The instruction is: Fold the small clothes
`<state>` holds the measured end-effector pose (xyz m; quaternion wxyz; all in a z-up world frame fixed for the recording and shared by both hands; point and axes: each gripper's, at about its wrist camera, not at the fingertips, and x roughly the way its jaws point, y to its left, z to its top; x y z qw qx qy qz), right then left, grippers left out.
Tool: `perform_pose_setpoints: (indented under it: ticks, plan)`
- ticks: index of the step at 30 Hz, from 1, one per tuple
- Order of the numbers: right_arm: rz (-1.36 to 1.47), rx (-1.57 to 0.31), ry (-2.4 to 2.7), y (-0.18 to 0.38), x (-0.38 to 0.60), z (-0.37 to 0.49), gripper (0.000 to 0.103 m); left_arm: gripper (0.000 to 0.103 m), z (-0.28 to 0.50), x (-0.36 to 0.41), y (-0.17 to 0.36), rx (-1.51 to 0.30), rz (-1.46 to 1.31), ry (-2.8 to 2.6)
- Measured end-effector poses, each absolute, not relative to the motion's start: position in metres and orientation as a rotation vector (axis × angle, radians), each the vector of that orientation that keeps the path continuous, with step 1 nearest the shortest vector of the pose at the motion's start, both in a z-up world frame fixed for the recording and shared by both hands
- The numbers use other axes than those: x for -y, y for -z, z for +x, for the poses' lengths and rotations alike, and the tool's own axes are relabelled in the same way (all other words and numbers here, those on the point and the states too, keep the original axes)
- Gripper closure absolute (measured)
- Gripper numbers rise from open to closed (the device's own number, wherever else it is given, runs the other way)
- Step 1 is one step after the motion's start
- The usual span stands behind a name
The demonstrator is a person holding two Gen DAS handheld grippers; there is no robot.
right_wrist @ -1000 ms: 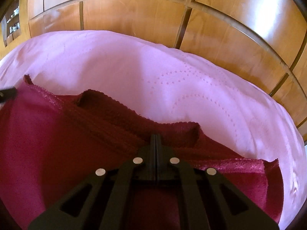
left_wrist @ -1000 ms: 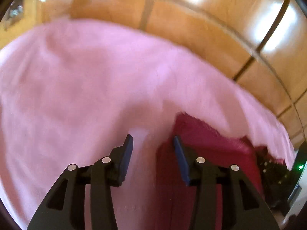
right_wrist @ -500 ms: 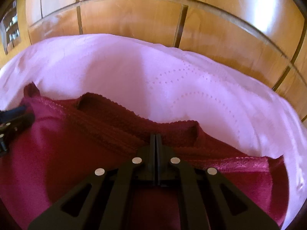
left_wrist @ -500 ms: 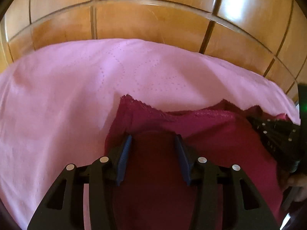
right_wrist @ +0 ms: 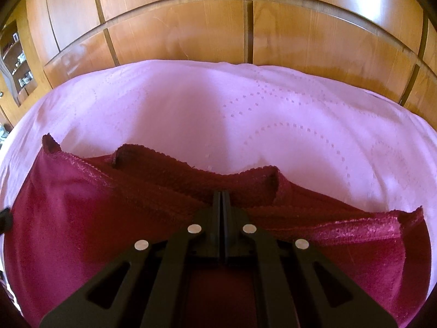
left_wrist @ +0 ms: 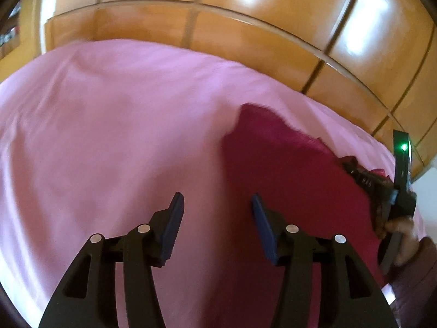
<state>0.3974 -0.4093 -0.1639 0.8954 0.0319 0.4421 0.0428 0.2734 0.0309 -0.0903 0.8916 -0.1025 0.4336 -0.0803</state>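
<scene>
A: Where is the garment (right_wrist: 82, 232)?

B: On the bed, lying on the pink sheet (right_wrist: 245, 125). It is dark red, with a lacy trim along its far edge. In the right wrist view it fills the near part of the sheet, and its far edge is rucked into two raised folds. Beyond the sheet's far edge stand wooden panels (right_wrist: 177, 35).

A: And the right hand-held gripper (right_wrist: 221, 199)?

B: Its jaws are pressed together with no gap, and the tips sit right at a fold of the garment's upper layer. The cloth bunches up around the tips, so it looks pinched between them.

A: What about the left hand-held gripper (left_wrist: 215, 213)?

B: Its jaws stand wide apart and hold nothing. It hovers over the garment's (left_wrist: 286, 169) left edge: the left finger (left_wrist: 174, 218) is over bare sheet (left_wrist: 109, 136), the right finger (left_wrist: 262, 224) over red cloth. Whether the tips touch the fabric I cannot tell.

A: Do you see the other tool from the left wrist view?

B: Yes, at the right edge of that view. The right hand-held gripper (left_wrist: 352, 168) reaches onto the garment from there, with a green light (left_wrist: 403, 146) glowing on its body and the person's hand (left_wrist: 401, 235) around the grip. The garment's far left corner (left_wrist: 254, 109) peaks up from the sheet, well apart from both tools.

A: Anything else?

B: Shelves (right_wrist: 16, 63) with small items at the far left of the right wrist view, too small to make out.
</scene>
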Motion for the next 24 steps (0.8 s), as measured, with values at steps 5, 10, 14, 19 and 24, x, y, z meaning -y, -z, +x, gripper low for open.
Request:
perform_pose_setpoints:
  ticks: [5, 10, 14, 19, 24]
  plan:
    - [0.048, -0.933, -0.061, 0.149, 0.411, 0.395, 0.055, 0.052, 0.233, -0.028, 0.09, -0.879, -0.129, 0.171]
    - [0.064, -0.778, -0.044, 0.102, 0.411, 0.351, 0.016, 0.044, 0.232, -0.022, 0.103, -0.897, -0.081, 0.139]
    - [0.086, -0.795, -0.097, 0.1, 0.407, 0.311, 0.007, 0.04, 0.236, -0.027, 0.109, -0.911, -0.087, 0.101]
    - [0.069, -0.883, -0.073, 0.157, 0.402, 0.294, 0.002, 0.04, 0.23, -0.027, 0.102, -0.898, -0.092, 0.074]
    - [0.062, -0.859, -0.054, 0.156, 0.4, 0.286, 0.002, 0.04, 0.206, -0.014, 0.077, -0.798, -0.092, 0.154]
